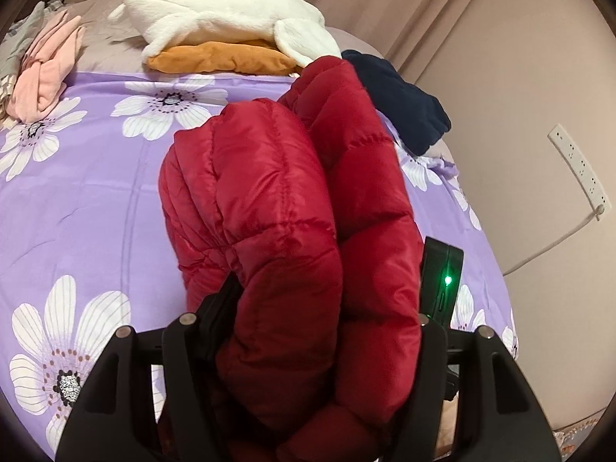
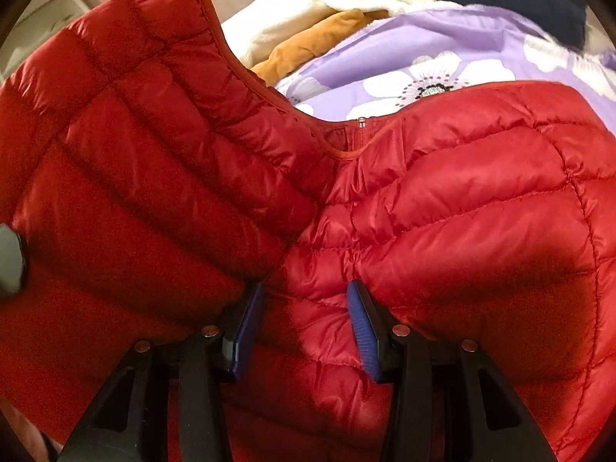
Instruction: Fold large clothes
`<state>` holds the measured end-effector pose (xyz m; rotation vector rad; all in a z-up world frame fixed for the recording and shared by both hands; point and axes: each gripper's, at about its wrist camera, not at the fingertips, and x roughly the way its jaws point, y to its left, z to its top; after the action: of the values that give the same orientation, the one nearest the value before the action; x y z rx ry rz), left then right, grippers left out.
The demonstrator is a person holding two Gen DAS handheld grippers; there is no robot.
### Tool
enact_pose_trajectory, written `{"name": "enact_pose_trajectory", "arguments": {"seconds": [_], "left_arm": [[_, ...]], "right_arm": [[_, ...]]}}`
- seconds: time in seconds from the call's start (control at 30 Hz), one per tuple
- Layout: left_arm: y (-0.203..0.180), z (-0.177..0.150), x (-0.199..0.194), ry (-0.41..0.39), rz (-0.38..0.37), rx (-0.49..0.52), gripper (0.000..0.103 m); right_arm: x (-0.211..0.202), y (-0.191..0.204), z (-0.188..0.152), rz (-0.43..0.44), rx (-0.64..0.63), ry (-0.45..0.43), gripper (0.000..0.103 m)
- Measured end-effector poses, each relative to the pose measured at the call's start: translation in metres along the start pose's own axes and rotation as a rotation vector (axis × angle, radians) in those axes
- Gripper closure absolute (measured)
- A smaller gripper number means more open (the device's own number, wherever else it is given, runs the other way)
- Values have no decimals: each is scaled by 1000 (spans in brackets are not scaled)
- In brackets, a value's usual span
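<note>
A red quilted puffer jacket (image 1: 277, 200) hangs bunched over the purple flowered bedspread (image 1: 96, 200). My left gripper (image 1: 327, 296) is shut on a thick fold of it and holds it above the bed. In the right wrist view the same jacket (image 2: 462, 200) fills the frame, collar and zipper top at the middle. My right gripper (image 2: 308, 300) is shut on a bunch of its fabric, which is pinched between the blue pads (image 2: 360, 327). Most of the left fingers are hidden by the jacket.
At the far end of the bed lie a white fleece (image 1: 227, 19) over an orange garment (image 1: 219, 57), a navy garment (image 1: 400, 96) at the right edge, and pink clothes (image 1: 46, 73) at the left. A power strip (image 1: 577, 169) hangs on the right wall.
</note>
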<state>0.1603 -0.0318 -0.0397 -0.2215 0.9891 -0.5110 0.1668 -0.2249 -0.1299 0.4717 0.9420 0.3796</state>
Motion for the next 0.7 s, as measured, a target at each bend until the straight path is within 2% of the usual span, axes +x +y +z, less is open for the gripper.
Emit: {"name": "enact_pose_trajectory", "arguments": {"seconds": [0.1, 0.2, 0.43, 0.7], "left_arm": [[-6, 1, 7, 16, 1, 3, 41], [-6, 1, 11, 23, 2, -5, 40], [-11, 1, 14, 23, 8, -7, 40], [-14, -2, 14, 21, 16, 3, 40]], "right_arm": [[-4, -6, 2, 37, 55, 3, 57], [-20, -1, -3, 27, 57, -29, 57], [-72, 17, -15, -148, -100, -117, 57], [-109, 6, -37, -253, -129, -150, 57]]}}
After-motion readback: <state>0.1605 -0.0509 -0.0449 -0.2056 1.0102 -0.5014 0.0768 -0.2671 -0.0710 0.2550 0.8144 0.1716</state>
